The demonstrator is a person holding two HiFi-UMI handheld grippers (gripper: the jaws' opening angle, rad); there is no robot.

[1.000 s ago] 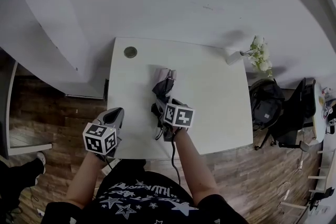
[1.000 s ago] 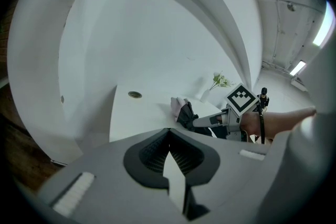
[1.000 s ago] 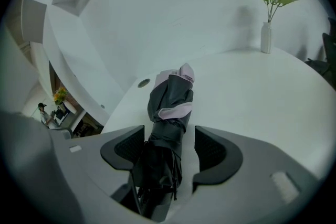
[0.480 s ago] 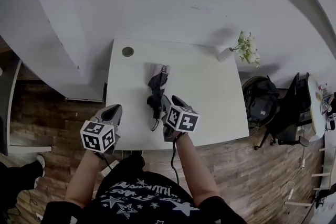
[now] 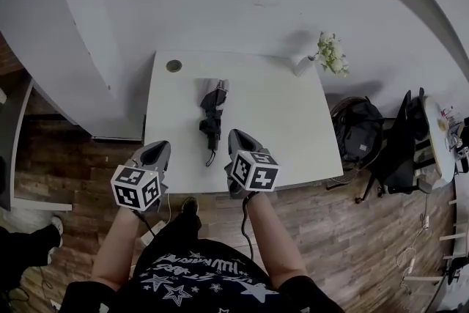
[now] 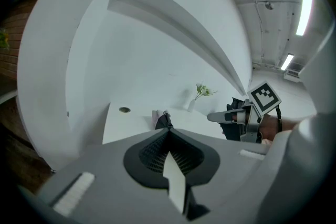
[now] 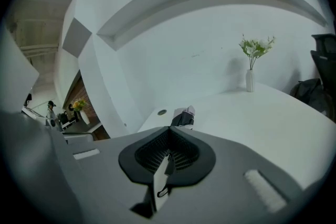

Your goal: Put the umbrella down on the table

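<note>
While the folded black-and-pink fabric umbrella (image 5: 211, 113) lies left of centre on the white rectangular tabletop (image 5: 286, 121), my right hand-held gripper (image 5: 236, 138) has just closed empty near it; my left hand-held gripper (image 5: 157, 153) seems shut too, empty.

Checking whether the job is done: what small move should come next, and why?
Probably just lower both claws to rest. The umbrella lies folded on the table, touched by neither; the right claw has just closed on nothing and the left claw is shut and empty, so nothing seems left to place.
</note>
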